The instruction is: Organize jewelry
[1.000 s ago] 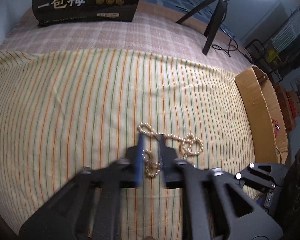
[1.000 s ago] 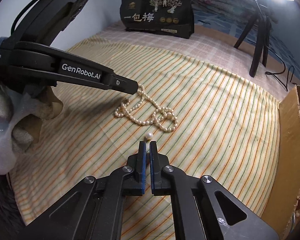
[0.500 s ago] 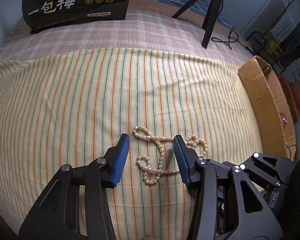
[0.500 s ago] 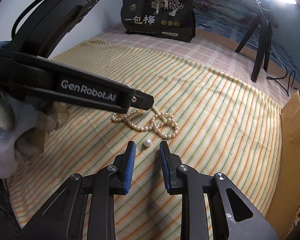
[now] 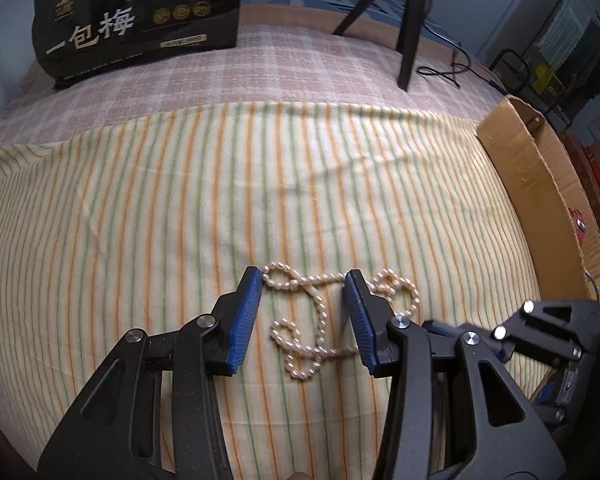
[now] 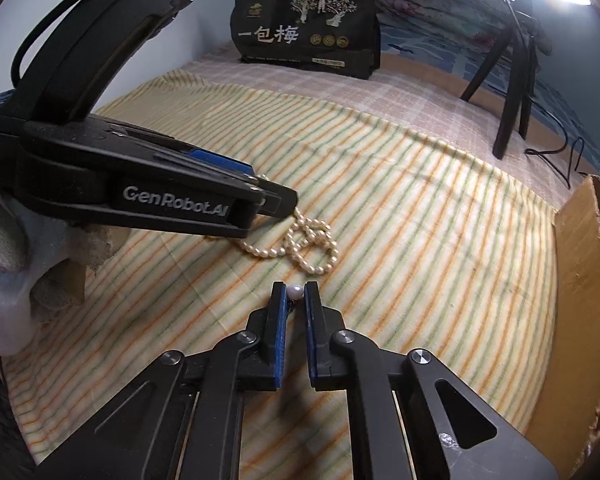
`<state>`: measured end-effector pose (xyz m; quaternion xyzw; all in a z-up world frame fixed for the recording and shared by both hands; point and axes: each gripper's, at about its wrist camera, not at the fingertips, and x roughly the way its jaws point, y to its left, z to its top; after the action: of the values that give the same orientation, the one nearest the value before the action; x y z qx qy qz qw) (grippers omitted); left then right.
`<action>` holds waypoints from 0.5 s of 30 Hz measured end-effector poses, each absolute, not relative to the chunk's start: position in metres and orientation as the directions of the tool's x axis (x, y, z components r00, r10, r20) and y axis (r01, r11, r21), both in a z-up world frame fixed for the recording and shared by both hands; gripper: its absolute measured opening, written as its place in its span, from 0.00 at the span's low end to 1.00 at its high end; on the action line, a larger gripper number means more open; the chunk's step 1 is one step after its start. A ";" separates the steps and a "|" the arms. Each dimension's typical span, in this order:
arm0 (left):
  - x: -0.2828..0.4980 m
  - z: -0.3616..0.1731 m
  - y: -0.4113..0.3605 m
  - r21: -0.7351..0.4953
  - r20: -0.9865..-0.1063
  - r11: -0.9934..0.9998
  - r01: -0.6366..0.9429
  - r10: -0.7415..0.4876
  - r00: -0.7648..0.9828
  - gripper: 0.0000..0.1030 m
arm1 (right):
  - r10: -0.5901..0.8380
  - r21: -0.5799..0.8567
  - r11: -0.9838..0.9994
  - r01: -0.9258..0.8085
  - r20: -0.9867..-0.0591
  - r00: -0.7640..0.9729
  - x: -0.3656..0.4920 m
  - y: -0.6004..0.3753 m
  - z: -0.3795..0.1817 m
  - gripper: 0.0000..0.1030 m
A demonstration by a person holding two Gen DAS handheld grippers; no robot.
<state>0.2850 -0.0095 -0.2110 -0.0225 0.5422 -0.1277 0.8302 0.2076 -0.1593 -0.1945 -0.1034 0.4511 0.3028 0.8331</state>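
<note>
Striped yellow cloth (image 5: 140,220) covers the bed in front of me, with a checked pink sheet (image 5: 300,64) beyond it and a black snack bag (image 5: 136,20) standing at the far edge. Going from the left, my gloved hand (image 6: 4,248) carries the left gripper (image 5: 303,308), whose blue pads stand apart over the pearl necklace (image 5: 316,320). One stretch of the strand lies between the pads, yet neither pad presses on it, so the necklace is loose and tangled in loops on the cloth. Further right, my right gripper (image 6: 295,300) is clenched on a single loose pearl (image 6: 295,291), pinched at the very tips of its pads, just beside the necklace's nearest loop. A black tripod (image 6: 512,80) stands behind, and a cardboard box (image 6: 580,280) sits at the right edge of the bed.

I judge the sorting as barely begun: the pearl is gripped but sits low at the cloth and is not yet carried anywhere, and the necklace has yet to be picked up or straightened. No tray or jewelry case shows, so I cannot tell where the pieces should go.
</note>
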 end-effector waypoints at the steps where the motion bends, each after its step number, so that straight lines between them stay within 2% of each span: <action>1: 0.284 -0.211 -0.011 -0.176 -0.894 0.964 0.197 -0.240 0.379 0.43 | 0.404 0.096 0.799 -0.593 -0.817 0.412 0.207 -0.162 -0.194 0.07; 5: 0.279 -0.212 -0.023 -0.169 -0.895 0.959 0.227 -0.246 0.372 0.59 | 0.378 0.103 0.830 -0.549 -0.827 0.417 0.208 -0.180 -0.194 0.07; 10: 0.270 -0.213 -0.046 -0.089 -0.900 0.947 0.309 -0.209 0.383 0.60 | 0.348 0.100 0.857 -0.505 -0.836 0.425 0.208 -0.198 -0.195 0.07; 13: 0.267 -0.210 -0.046 -0.105 -0.901 0.943 0.314 -0.224 0.372 0.60 | 0.345 0.103 0.863 -0.495 -0.835 0.428 0.207 -0.205 -0.194 0.07; 15: 0.266 -0.207 -0.041 -0.162 -0.895 0.938 0.307 -0.271 0.355 0.60 | 0.347 0.107 0.864 -0.492 -0.835 0.428 0.206 -0.209 -0.194 0.07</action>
<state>0.2658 -0.0409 -0.2068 0.0167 0.5402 -0.1756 0.8228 0.2062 -0.2091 -0.1937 -0.0768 0.4734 0.2492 0.8414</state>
